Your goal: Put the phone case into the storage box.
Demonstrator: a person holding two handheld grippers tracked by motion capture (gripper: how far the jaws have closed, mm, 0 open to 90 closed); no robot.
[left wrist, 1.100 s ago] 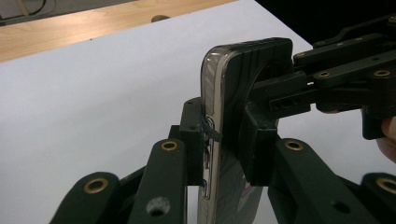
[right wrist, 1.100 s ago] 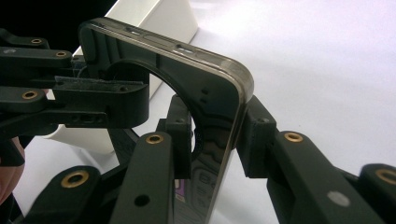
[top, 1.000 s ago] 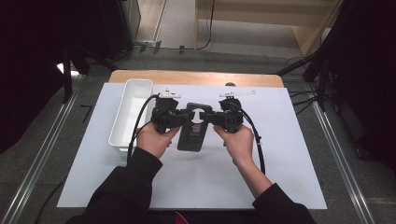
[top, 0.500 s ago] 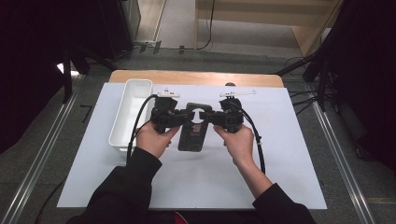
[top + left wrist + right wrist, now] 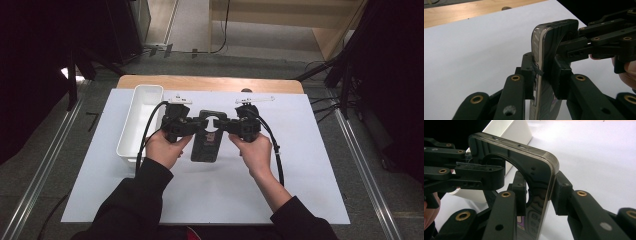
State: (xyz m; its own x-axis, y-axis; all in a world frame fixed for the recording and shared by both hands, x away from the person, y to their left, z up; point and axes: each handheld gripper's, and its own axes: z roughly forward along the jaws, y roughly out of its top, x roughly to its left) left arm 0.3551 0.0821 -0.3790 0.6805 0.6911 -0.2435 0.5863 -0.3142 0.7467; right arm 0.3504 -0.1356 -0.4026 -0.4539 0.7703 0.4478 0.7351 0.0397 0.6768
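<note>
High view: left gripper [image 5: 196,125] and right gripper [image 5: 226,125] stay clamped on the black phone [image 5: 206,137] beside the white tray [image 5: 141,107], nothing shifted. Left gripper view: jaws pinch the phone's edge. Right gripper view: same.

Table [image 5: 150,81], wooden top, 1 white sheet [image 5: 210,195] covering most of its surface; 1 long white tray [image 5: 141,120] lying on the sheet near its left edge.

Left claw [image 5: 199,123] and right claw [image 5: 223,124] on a black phone [image 5: 206,143] beside a white bin [image 5: 140,120].
</note>
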